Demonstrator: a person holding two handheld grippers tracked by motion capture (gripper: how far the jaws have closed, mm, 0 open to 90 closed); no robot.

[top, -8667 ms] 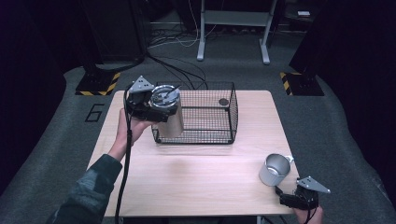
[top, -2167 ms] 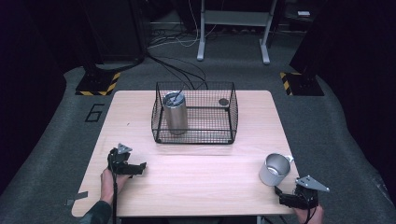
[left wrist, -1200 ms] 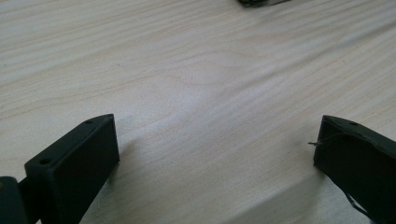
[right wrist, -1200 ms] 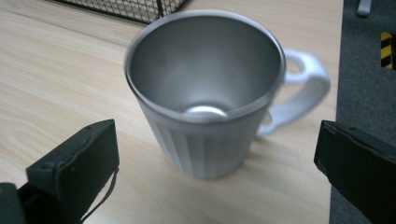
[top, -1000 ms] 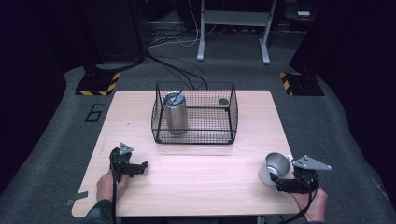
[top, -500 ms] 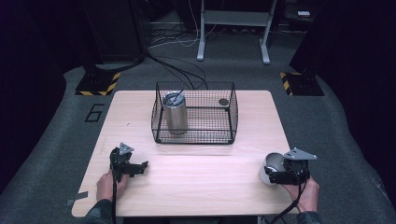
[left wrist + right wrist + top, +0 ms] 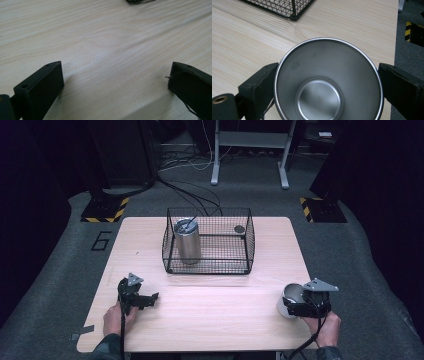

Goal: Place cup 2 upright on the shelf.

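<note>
steel cup point(image 7: 328, 82) upright, mouth up, on table point(image 7: 210, 315)

We're in a lab or test studio: black drapes all around, hazard-striped floor weights point(image 7: 104, 209), loose cables point(image 7: 192, 195) across grey carpet, one bare wooden surface point(image 7: 210, 315).

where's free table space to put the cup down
The widest bare patch runs between the left gripper and the cup, in front of the basket. Strips left and right of the basket are free too. The basket holds a tumbler.
</note>
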